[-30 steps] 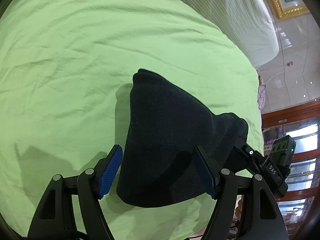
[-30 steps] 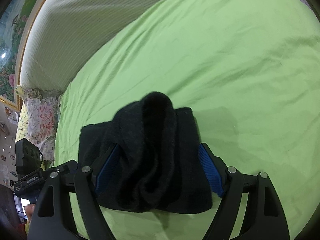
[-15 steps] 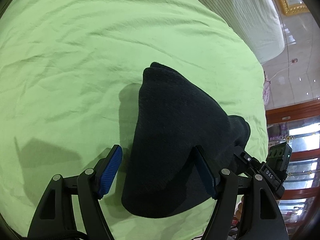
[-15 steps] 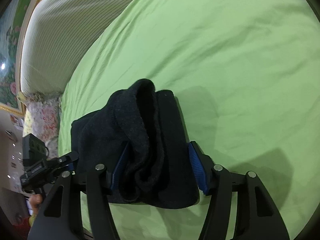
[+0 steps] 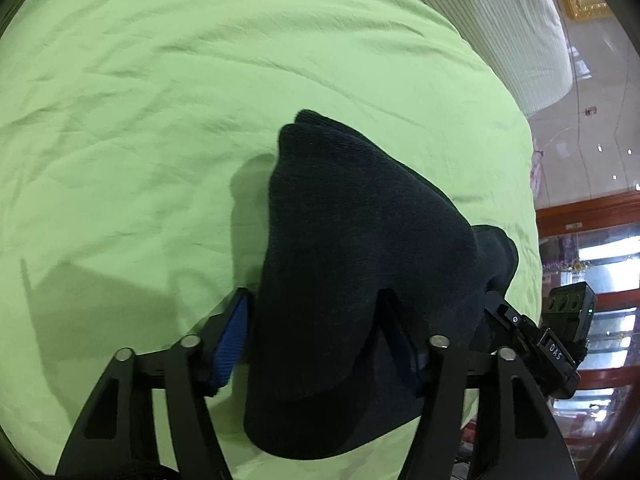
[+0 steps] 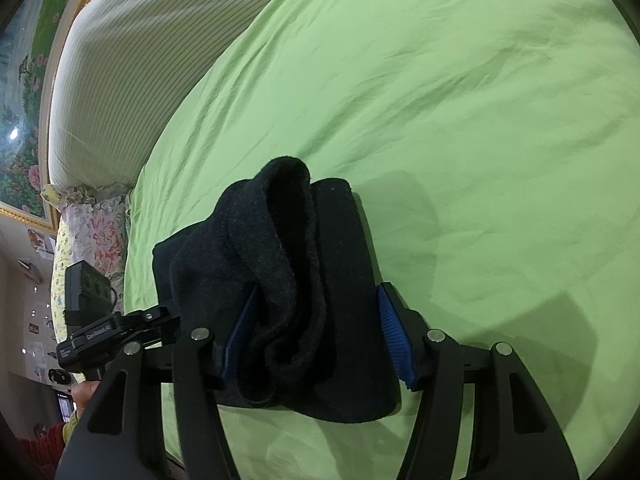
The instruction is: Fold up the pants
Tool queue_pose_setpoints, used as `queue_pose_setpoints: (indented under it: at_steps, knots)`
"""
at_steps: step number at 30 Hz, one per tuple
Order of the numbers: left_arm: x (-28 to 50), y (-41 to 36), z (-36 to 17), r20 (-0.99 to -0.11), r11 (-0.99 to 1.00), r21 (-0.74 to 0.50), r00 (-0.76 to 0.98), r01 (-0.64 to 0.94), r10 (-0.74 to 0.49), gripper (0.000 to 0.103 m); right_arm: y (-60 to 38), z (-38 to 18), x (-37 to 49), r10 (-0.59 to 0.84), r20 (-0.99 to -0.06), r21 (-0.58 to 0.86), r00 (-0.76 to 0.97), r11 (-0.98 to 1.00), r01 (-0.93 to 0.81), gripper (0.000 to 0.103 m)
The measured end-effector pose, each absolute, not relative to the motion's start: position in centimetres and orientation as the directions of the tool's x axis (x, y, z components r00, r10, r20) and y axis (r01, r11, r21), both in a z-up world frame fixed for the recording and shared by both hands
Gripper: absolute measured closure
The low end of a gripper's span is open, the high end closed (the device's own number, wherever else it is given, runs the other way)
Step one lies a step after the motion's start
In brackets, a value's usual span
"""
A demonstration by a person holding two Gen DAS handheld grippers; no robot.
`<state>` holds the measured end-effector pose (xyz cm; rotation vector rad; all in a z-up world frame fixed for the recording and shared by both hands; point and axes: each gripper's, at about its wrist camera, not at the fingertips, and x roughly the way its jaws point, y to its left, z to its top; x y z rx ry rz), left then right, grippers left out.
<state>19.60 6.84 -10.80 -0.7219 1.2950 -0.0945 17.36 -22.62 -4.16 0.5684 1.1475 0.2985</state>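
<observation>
The pants [image 5: 360, 280] lay bundled on the bed [image 5: 140, 120], between both sets of fingers. Within the second, the left gripper [image 5: 316, 344] and right gripper [image 6: 316, 332] had closed onto the bundle. Judged: a lift or final fold was imminent.

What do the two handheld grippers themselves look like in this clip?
Both the left gripper and the right gripper are matte black linkage frames with silver pivot bolts. Their fingers carry ribbed blue pads. Seen from the left, the right unit bears a white "DAS" label.
</observation>
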Motion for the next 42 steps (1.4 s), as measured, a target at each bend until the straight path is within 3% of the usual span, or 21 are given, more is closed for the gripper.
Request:
queue_pose_setpoints:
  at_steps: [3, 8, 11, 16, 26, 42]
  knots:
    - [19.7, 6.9, -10.8, -0.837, 0.776, -0.541, 0.301, -0.325, -0.457, 0.048, -22.5, -4.2, 17.4, 0.509, -0.764, 0.574, 0.396, 0.817, 0.059, 0.045]
    - [19.3, 6.5, -9.8, -0.823, 0.782, -0.555, 0.322, -0.283, -0.468, 0.069, -21.8, -3.6, 17.3, 0.531, -0.749, 0.587, 0.397, 0.809, 0.025, 0.056]
    - [19.3, 6.6, -8.8, -0.818, 0.784, -0.558, 0.338, -0.27, -0.466, 0.073, -21.2, -2.8, 17.2, 0.528, -0.744, 0.579, 0.41, 0.815, 0.001, 0.059]
    - [19.1, 7.7, -6.8, -0.791, 0.763, -0.589, 0.382, -0.267, -0.477, 0.074, -20.4, -1.5, 17.8, 0.532, -0.73, 0.582, 0.429, 0.813, -0.016, 0.06]
    - [19.6, 13.3, -2.9, -0.781, 0.762, -0.568, 0.495, -0.311, -0.381, 0.074, -15.0, 0.7, 22.8, 0.576, -0.7, 0.58, 0.423, 0.804, -0.136, 0.06]
    - [22.7, 19.5, -4.5, -0.818, 0.772, -0.498, 0.51, -0.395, -0.266, 0.073, -8.0, -1.1, 29.7, 0.56, -0.737, 0.525, 0.377, 0.827, -0.201, 0.06]
